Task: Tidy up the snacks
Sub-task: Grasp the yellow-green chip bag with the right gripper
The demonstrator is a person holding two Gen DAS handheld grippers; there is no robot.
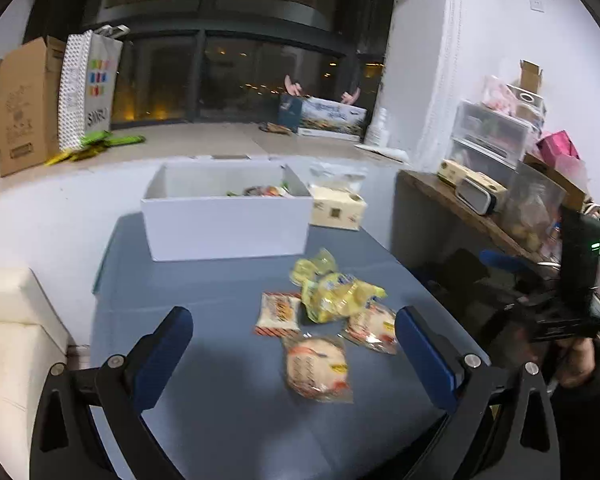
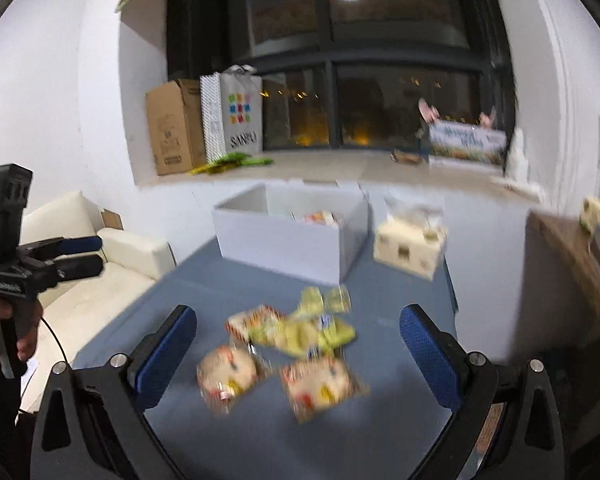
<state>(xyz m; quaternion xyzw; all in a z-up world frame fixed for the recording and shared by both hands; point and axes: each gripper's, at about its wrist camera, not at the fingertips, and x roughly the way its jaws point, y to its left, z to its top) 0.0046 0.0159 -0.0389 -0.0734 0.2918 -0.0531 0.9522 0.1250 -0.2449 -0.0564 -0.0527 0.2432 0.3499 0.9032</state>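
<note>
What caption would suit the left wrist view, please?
Open left tool above snack packets before a white box.

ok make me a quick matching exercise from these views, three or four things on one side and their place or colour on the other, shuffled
Things:
1. white box
2. tissue box
3. yellow snack packets
4. cardboard box

Places or colours:
a. on the window ledge, by a paper bag
b. far end of the blue table, some snacks inside
c. cream, right of the white box
d. piled among orange packets, mid-table

Pairs: 1-b, 2-c, 3-d, 4-a

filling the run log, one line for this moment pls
left gripper open | right gripper open | snack packets loose on table | white box partly filled
</note>
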